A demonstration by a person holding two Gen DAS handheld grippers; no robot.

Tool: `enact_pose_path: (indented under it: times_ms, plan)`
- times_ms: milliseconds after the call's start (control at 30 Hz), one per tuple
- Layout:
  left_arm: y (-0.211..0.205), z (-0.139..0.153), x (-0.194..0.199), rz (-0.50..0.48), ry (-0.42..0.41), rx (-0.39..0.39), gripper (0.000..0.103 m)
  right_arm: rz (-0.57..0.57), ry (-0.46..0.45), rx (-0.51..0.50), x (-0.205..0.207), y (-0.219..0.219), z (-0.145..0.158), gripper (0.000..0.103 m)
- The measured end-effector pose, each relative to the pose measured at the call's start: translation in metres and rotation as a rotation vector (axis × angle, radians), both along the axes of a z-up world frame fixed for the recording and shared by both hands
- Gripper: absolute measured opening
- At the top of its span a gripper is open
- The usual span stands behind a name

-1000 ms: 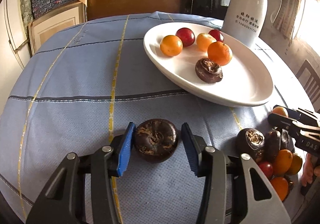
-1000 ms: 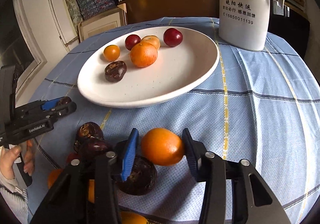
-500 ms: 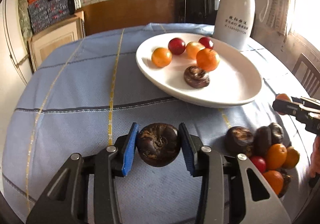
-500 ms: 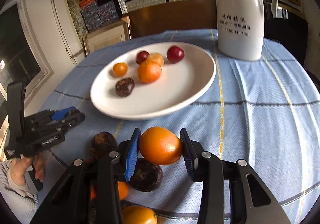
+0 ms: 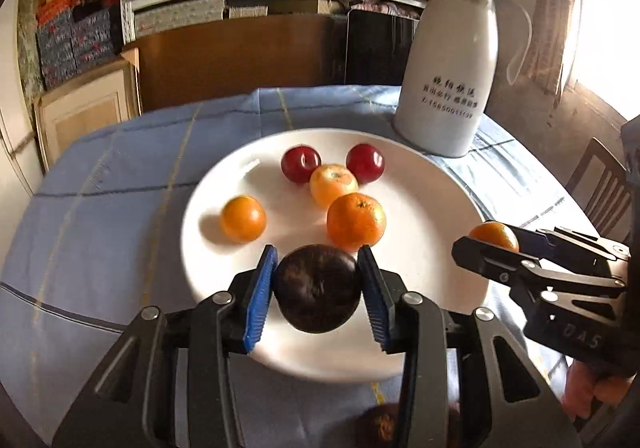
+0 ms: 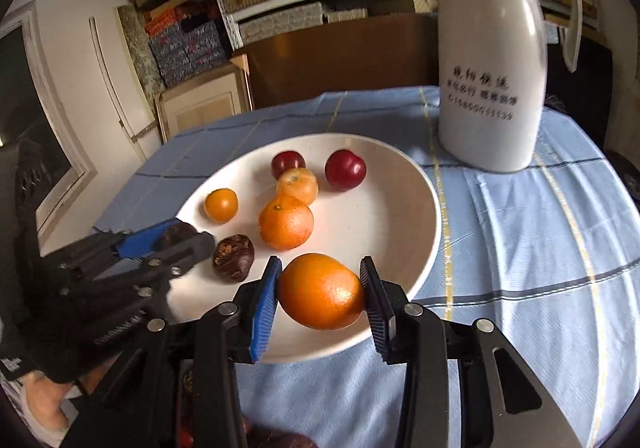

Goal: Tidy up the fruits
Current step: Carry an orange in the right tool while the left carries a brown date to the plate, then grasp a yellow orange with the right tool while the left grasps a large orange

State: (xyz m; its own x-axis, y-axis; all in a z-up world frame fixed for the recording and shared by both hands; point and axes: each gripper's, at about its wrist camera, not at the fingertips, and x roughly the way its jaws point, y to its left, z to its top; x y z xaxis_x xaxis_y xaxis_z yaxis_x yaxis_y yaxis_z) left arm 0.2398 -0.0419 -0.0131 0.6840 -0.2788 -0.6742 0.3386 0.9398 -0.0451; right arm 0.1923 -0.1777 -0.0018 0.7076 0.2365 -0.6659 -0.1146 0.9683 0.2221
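Both held fruits now over plate (image 5: 432,184)

The white jug (image 6: 490,60) carries dark printed lines on its side: Chinese characters too blurred to read, and beneath them a digit string that looks like 15850011139 (its middle digits smear together). In the left wrist view, the black body of the right gripper (image 5: 486,244) bears pale letters reading DAS, cut off at the picture's edge.
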Motion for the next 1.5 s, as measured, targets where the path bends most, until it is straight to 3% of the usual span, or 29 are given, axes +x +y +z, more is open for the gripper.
enact_pose_path:
  times_ms: [67, 133, 233, 367, 467, 567, 800, 1033, 1133, 1367, 1500]
  plan:
    - [0.004, -0.005, 0.000, -0.001, 0.004, 0.009, 0.062, -0.010, -0.008, 0.031, -0.001, -0.007, 0.000, 0.053]
    - [0.011, -0.002, -0.004, 0.020, -0.017, 0.014, 0.069, -0.028, -0.030, 0.042, -0.007, -0.011, 0.004, 0.054]
    - [0.026, 0.007, -0.017, 0.037, -0.024, -0.027, 0.071, -0.037, -0.061, 0.062, -0.021, -0.016, 0.015, 0.054]
    - [0.045, 0.009, -0.045, 0.071, -0.042, -0.038, 0.081, -0.035, -0.095, 0.052, -0.051, -0.017, 0.020, 0.064]
    - [0.057, 0.004, -0.069, 0.083, -0.029, -0.043, 0.082, -0.027, -0.080, 0.077, -0.072, -0.020, 0.014, 0.067]
    - [0.062, -0.005, -0.093, 0.090, -0.027, -0.029, 0.089, -0.019, -0.052, 0.078, -0.088, -0.019, 0.004, 0.069]
    - [0.040, -0.011, -0.136, 0.000, -0.046, 0.021, 0.095, -0.044, -0.047, 0.078, -0.106, -0.027, 0.001, 0.083]
    - [0.002, -0.018, -0.162, -0.129, -0.072, 0.135, 0.098, -0.071, -0.008, 0.106, -0.101, -0.036, -0.005, 0.083]
    - [-0.006, -0.027, -0.161, -0.120, -0.060, 0.206, 0.099, -0.073, -0.011, 0.104, -0.102, -0.036, -0.004, 0.083]
    - [0.032, -0.021, -0.162, -0.057, -0.041, 0.106, 0.099, -0.080, -0.011, 0.107, -0.104, -0.039, -0.004, 0.083]
    - [0.071, -0.016, -0.172, 0.073, -0.065, 0.097, 0.099, -0.073, -0.018, 0.120, -0.114, -0.042, -0.002, 0.083]
